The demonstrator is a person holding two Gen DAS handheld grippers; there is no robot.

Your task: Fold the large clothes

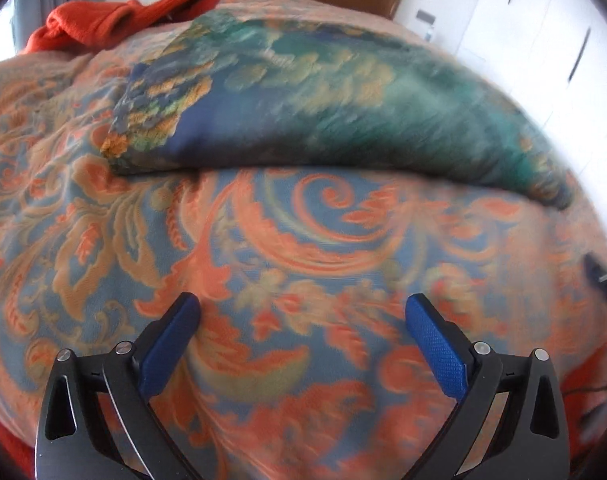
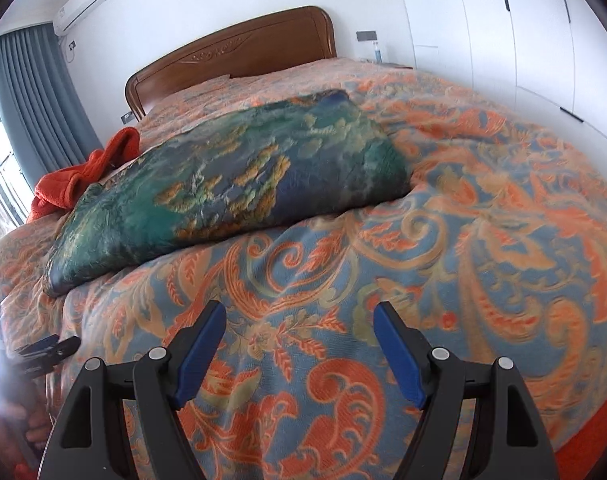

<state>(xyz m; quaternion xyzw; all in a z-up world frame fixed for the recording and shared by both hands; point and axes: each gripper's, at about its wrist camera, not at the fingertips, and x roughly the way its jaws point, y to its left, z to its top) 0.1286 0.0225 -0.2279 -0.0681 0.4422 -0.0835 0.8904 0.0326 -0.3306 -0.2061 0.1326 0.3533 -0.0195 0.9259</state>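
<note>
- We look down a bed (image 2: 483, 184) spread with an orange and blue patterned cover, where a green and blue printed garment (image 2: 231, 196) lies as a flat, compact rectangle across the middle, its near edge straight.
- By our reading that piece is already folded, or nearly so; we cannot tell whether another fold is due.
- A crumpled orange garment (image 2: 83, 178) sits in a heap beyond it, near the bed's far left side, touching or just behind the folded piece. It looks unfolded, so we judge it the work left.
- Our left gripper (image 1: 303, 312) hangs over the bare cover, short of the folded piece, pitched downward, its blue fingers (image 1: 431, 340) wide apart with nothing between them.
- Our right gripper (image 2: 299, 320) hovers likewise above the cover, angled down toward the bed, fingers spread and empty.
- A wooden headboard (image 2: 231, 56) and white wardrobes (image 2: 503, 20) frame the room.
</note>
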